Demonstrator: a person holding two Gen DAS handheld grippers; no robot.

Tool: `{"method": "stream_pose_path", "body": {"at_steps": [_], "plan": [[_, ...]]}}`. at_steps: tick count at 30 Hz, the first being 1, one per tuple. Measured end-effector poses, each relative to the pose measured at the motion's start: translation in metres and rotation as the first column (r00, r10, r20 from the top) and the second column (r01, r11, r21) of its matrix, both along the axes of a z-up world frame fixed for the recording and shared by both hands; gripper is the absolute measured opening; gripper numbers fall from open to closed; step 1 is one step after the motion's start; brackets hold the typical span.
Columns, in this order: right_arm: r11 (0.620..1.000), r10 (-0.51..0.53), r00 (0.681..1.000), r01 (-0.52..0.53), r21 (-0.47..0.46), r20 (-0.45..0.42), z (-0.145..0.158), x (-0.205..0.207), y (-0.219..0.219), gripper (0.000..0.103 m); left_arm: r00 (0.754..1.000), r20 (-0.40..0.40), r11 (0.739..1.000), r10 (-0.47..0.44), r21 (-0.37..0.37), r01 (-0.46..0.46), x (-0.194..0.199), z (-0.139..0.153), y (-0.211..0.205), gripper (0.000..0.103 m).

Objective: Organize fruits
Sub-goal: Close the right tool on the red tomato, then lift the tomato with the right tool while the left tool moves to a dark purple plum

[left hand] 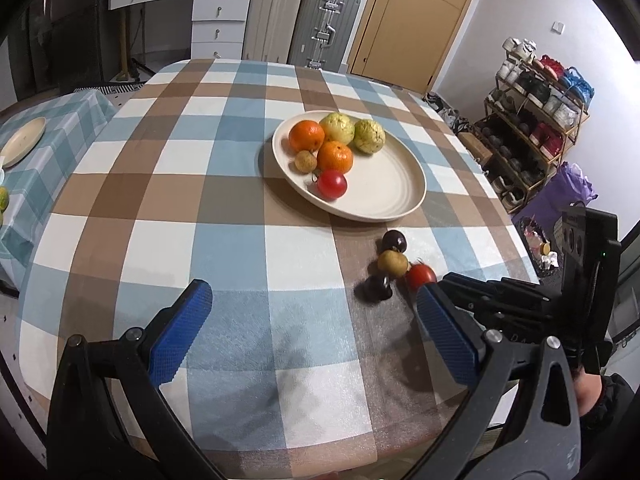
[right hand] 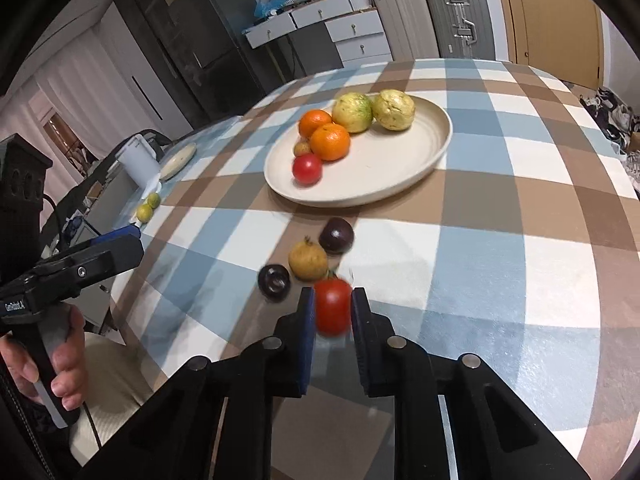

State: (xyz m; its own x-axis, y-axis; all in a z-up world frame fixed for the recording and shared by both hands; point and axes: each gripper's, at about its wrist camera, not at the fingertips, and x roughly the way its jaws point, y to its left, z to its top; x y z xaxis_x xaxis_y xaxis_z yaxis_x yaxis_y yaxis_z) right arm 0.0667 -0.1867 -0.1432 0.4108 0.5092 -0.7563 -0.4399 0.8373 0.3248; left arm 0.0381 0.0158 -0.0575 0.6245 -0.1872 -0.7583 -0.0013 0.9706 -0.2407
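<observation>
My right gripper is shut on a red tomato that rests on the checked tablecloth near the front edge. Just beyond it lie a tan fruit and two dark purple fruits. Farther back, a cream plate holds two oranges, two yellow-green guavas, a small brown fruit and another tomato. My left gripper hovers open over bare cloth, well left of the loose fruits. In the left wrist view the same plate lies ahead of it.
A side table at the left carries a second plate, a white jug and small green fruits. Suitcases, drawers and a door stand behind the table. A shoe rack is at the right.
</observation>
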Motion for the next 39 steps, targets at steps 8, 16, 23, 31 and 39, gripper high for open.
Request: {"method": "stream_pose_path", "body": {"at_steps": [8, 16, 23, 31, 39], "plan": [[1.000, 0.006, 1.000, -0.006, 0.002, 0.001, -0.004, 0.000, 0.002, 0.020, 1.000, -0.008, 1.000, -0.006, 0.002, 0.006, 0.000, -0.002, -0.004, 0.102], [0.999, 0.041, 0.999, -0.041, 0.020, -0.012, -0.005, 0.006, 0.017, 0.024, 0.999, -0.012, 0.999, -0.031, -0.036, 0.031, 0.000, 0.000, -0.004, 0.102], [0.998, 0.066, 0.997, -0.066, 0.009, -0.027, -0.010, 0.008, 0.032, 0.028, 0.999, -0.016, 0.998, -0.035, -0.056, 0.034, 0.000, 0.001, -0.001, 0.102], [0.996, 0.075, 0.994, -0.071, 0.051, -0.084, -0.016, 0.010, 0.031, 0.027, 0.999, -0.029, 1.000, -0.017, -0.018, 0.016, 0.003, -0.004, 0.000, 0.102], [0.991, 0.051, 0.997, -0.044, 0.129, -0.052, 0.005, 0.000, 0.004, 0.027, 0.996, -0.033, 0.995, -0.078, 0.067, 0.080, 0.010, -0.014, -0.022, 0.102]]}}
